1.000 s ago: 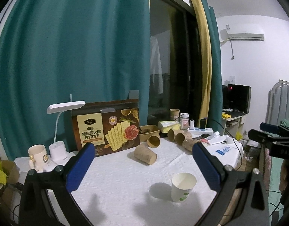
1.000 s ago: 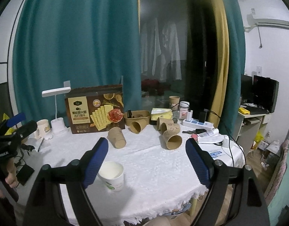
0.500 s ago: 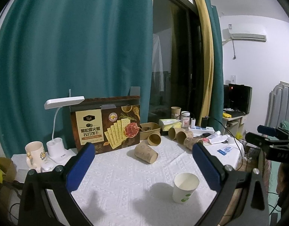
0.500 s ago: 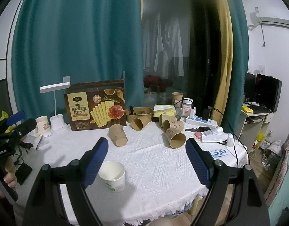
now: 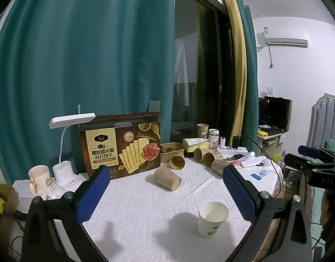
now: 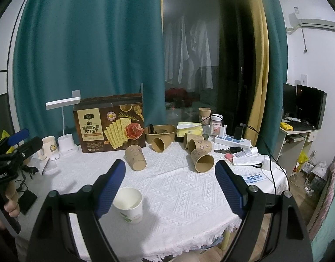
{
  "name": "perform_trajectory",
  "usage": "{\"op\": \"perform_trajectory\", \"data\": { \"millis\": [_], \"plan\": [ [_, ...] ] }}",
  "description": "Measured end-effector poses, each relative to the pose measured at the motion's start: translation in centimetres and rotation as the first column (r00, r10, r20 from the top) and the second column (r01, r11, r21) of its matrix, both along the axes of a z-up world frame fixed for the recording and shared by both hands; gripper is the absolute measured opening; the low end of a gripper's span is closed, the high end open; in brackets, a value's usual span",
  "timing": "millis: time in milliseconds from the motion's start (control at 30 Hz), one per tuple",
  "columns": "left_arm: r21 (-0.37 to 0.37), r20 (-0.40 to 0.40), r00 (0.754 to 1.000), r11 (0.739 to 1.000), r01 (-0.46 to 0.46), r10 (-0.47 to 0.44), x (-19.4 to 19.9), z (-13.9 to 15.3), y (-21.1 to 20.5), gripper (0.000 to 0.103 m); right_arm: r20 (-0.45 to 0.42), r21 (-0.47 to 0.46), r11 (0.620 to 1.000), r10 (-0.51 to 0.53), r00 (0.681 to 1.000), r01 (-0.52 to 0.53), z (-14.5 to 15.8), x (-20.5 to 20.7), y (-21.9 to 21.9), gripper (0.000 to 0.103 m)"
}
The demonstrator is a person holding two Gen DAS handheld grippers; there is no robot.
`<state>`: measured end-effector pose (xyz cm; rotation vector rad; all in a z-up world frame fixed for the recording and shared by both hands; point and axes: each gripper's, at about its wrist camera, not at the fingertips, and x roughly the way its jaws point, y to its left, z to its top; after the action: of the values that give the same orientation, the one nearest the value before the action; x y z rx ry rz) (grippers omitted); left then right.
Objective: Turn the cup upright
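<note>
Both grippers, the left gripper point(image 5: 163, 192) and right gripper point(image 6: 169, 187), have pulled back slightly and hang wide open, holding nothing. A white paper cup with green leaves point(image 6: 128, 205) already stands upright near the table's front edge, while the brown paper cup with printed faces point(image 6: 135, 157) lies on its side behind it, mid-table. It looks light and squashy, so pinch it gently around the middle.

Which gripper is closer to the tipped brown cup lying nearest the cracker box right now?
Left, probably. The brown cup lies centred ahead between the open left gripper fingers; from the right gripper, also open, it sits ahead and off to the left.

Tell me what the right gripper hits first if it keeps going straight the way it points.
Probably the bare tablecloth, short of the tipped brown cup; depth is unclear. The right gripper is open, the white cup left of its line.
</note>
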<state>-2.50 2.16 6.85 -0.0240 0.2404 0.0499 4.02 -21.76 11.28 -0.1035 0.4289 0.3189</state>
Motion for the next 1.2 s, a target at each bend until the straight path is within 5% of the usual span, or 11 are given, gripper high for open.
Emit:
{"op": "perform_trajectory", "data": {
  "millis": [1200],
  "plan": [
    [0.000,0.001,1.000,1.000,-0.002,0.002,-0.03,0.02,-0.06,0.103,0.004,0.006,1.000,0.000,1.000,0.000,-0.11,0.68,-0.54,0.082]
  ]
}}
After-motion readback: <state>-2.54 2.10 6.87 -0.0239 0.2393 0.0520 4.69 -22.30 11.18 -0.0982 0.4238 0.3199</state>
